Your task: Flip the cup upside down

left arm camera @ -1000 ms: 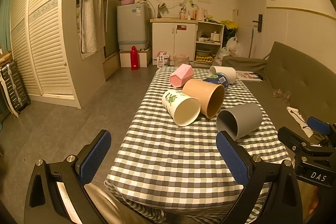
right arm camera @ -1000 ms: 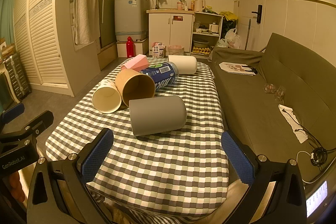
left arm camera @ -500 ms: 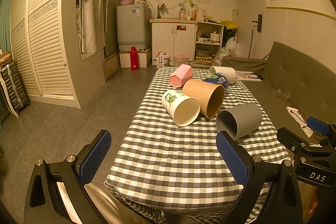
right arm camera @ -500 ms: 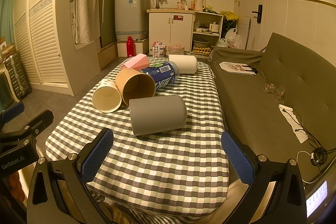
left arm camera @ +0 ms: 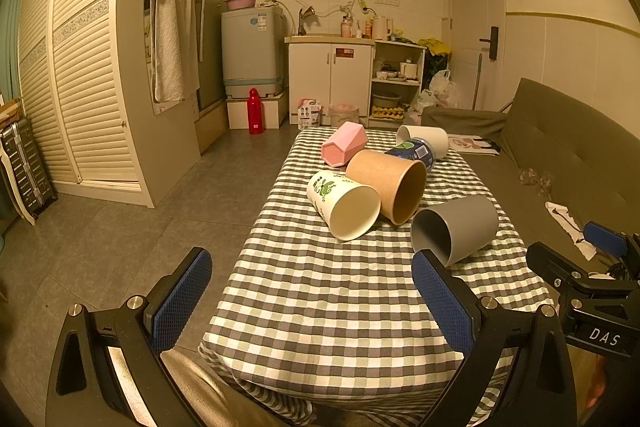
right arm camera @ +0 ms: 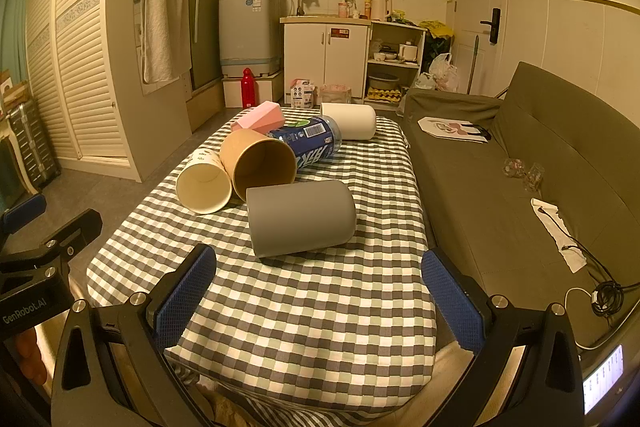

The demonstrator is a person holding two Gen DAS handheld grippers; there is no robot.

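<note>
I have both claws held at the near end of the checked desk; the left claw has its fingers spread apart and grips nothing; the right claw is likewise spread wide and empty. Six cups lie on their sides in a cluster; nearest me is the grey cup, mouth pointing left; just beyond it lie the brown paper cup and the white paper cup with green print, side by side; farther off are a blue printed cup, a pink faceted cup and a plain white cup; a sofa runs along the right.
</note>
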